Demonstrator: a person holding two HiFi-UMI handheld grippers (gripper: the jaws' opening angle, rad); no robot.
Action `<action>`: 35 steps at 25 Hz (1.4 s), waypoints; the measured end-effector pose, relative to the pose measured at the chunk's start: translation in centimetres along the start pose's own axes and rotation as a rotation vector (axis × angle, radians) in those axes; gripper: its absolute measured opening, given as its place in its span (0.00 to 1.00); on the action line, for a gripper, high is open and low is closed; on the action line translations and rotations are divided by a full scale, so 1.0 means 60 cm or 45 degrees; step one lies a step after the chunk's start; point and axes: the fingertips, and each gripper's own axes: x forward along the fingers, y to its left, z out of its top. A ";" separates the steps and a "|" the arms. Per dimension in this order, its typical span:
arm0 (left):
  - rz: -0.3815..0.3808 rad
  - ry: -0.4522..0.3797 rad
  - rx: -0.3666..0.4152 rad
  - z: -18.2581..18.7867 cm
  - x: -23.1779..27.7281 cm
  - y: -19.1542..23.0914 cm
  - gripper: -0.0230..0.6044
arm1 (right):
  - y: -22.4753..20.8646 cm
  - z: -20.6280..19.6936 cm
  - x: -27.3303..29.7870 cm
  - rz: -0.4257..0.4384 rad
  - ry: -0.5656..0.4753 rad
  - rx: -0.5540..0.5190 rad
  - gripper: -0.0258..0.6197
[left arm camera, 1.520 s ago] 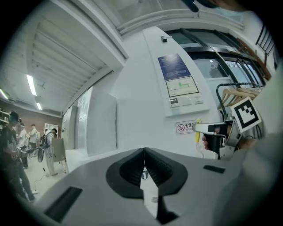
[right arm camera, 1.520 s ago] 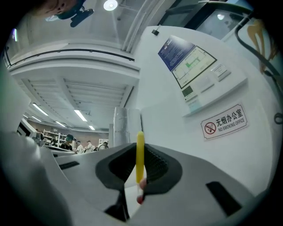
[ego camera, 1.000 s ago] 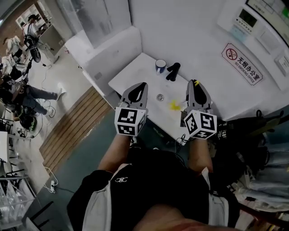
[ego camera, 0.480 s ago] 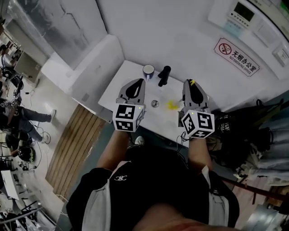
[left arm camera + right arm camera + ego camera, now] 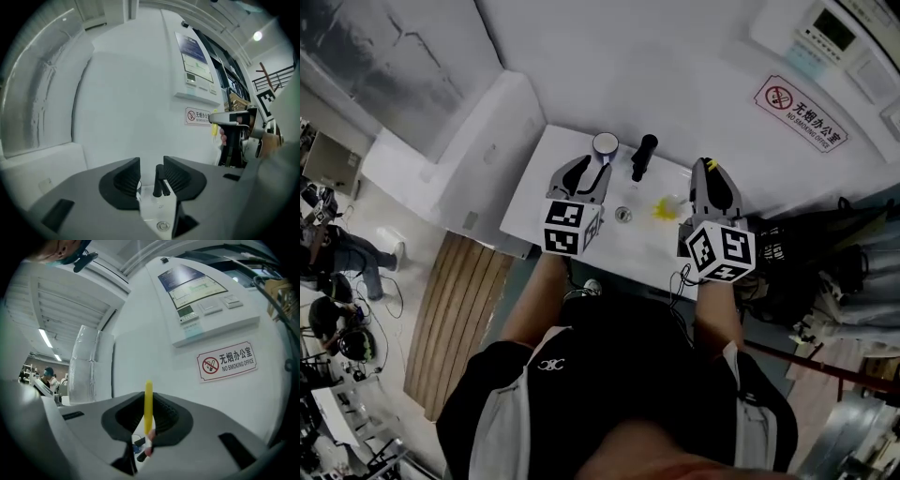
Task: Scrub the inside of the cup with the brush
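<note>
The blue cup with a white inside [image 5: 605, 143] stands at the far edge of the white table [image 5: 546, 187]. My left gripper [image 5: 592, 173] hovers just short of it. Its jaws have just been opening and now stand apart with nothing between them. In the left gripper view a sliver of the cup [image 5: 138, 185] shows through the gap of the left gripper [image 5: 151, 164]. My right gripper [image 5: 710, 173] is shut on the yellow brush handle [image 5: 148, 401], which stands upright between the jaws of the right gripper [image 5: 148, 427]; its yellow tip [image 5: 710, 165] pokes out.
A black bottle-like thing [image 5: 644, 157] lies right of the cup, also seen as the black thing [image 5: 159, 180]. A small round metal piece [image 5: 623, 214] and a yellow patch [image 5: 661, 208] sit mid-table. A no-smoking sign [image 5: 802, 114] hangs on the wall behind. The floor drops away left of the table.
My left gripper moved forward toward the cup and its jaws went from shut to open. My right gripper edged forward, still holding the brush.
</note>
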 end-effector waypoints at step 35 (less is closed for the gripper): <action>-0.297 0.565 -0.151 -0.375 0.268 0.076 0.28 | -0.114 -0.071 -0.022 -0.518 0.181 -0.010 0.11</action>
